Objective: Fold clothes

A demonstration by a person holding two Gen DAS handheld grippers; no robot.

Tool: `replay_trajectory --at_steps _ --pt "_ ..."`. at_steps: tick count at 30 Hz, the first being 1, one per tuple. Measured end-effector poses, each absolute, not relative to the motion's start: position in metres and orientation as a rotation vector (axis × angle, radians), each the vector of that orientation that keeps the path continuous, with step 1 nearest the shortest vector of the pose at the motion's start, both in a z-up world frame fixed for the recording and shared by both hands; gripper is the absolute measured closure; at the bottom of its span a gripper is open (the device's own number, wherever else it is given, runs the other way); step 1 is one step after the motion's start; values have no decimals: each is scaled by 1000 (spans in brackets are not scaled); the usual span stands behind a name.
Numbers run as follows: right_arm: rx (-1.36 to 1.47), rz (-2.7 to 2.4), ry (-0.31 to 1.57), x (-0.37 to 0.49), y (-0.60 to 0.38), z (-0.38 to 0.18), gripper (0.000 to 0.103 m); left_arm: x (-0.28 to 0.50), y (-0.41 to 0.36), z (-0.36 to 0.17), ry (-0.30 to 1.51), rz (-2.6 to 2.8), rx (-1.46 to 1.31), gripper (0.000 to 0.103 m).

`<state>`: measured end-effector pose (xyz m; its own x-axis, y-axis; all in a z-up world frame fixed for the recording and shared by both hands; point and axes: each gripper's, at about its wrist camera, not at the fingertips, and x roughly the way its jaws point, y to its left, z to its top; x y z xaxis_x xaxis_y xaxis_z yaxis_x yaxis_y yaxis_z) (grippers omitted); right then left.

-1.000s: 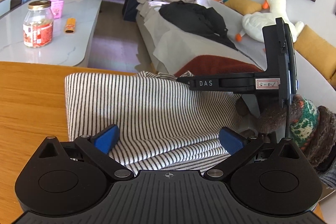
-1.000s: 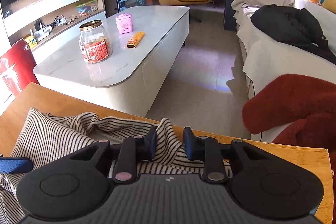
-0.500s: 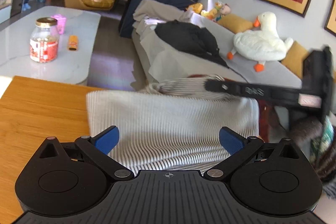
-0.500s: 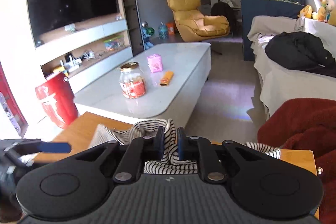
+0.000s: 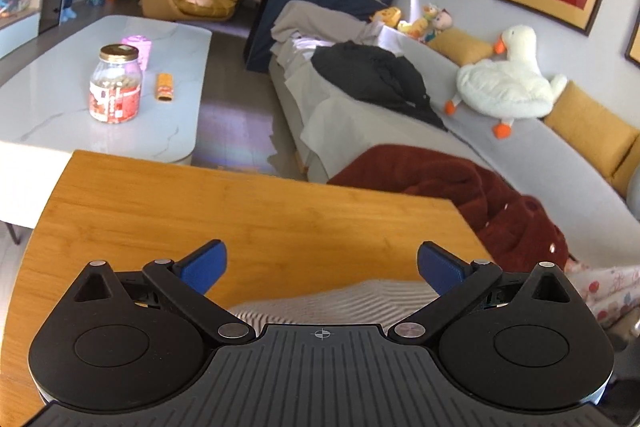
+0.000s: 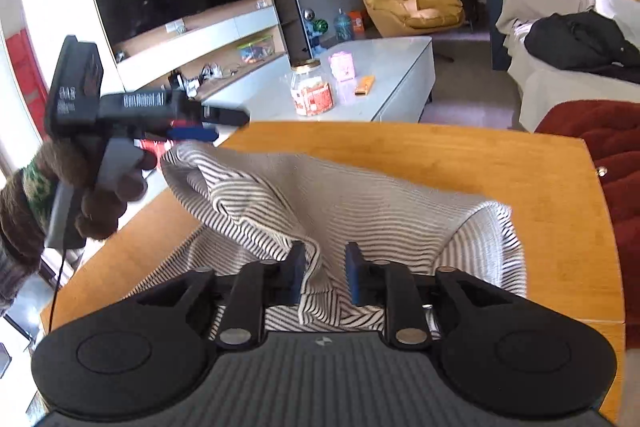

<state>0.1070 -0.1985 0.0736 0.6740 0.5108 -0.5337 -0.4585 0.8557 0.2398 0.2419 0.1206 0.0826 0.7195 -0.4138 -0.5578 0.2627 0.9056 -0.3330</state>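
Observation:
A black-and-white striped garment (image 6: 340, 203) is held up over the wooden table (image 6: 500, 163), sagging between both grippers. My right gripper (image 6: 323, 273) is shut on a bunched fold of it near the table's near edge. The left gripper (image 6: 200, 131) shows in the right wrist view at the left, raised above the table's left edge, with a corner of the garment hanging right under its fingers. In the left wrist view my left gripper (image 5: 322, 265) has its blue pads wide apart, and only a strip of the striped garment (image 5: 336, 303) shows low between them.
A red blanket (image 5: 472, 187) lies over the sofa just past the table's right edge. A white coffee table (image 5: 80, 99) with a jar (image 5: 115, 85) stands beyond the far edge. A sofa with a black jacket (image 5: 372, 75) and a plush duck is at the right.
Both grippers have risen and pulled back toward me. The garment has been lifted off the far part of the table, which now shows bare wood.

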Motion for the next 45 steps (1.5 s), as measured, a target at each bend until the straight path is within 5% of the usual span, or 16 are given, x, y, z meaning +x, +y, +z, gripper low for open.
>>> replay_trajectory --at_steps 3,9,18,19,21,22,26,30,38,41,45 --pt "119 471 561 107 -220 90 47 231 123 62 752 -346 -150 0" --pt "194 340 666 125 -239 65 37 207 137 36 868 -301 -61 0" --pt "400 398 823 147 -234 10 33 203 149 46 888 -454 -407 0" --pt "385 399 812 149 -230 9 36 206 147 43 899 -454 -420 1" --pt "321 382 798 153 -221 11 59 213 141 35 912 -422 -415 11" --pt "306 383 791 154 -219 11 63 217 139 31 922 -420 -426 23" --pt "287 404 764 156 -218 16 80 225 135 26 928 -412 -458 39" --pt "282 444 701 141 -229 44 83 213 132 39 889 -420 -454 65" --pt "255 482 685 88 -245 61 82 142 117 70 849 -499 -378 66" --pt "217 438 752 84 -243 39 80 125 114 49 916 -502 -370 64" --pt "165 380 799 83 -240 28 51 116 120 28 976 -463 -370 53"
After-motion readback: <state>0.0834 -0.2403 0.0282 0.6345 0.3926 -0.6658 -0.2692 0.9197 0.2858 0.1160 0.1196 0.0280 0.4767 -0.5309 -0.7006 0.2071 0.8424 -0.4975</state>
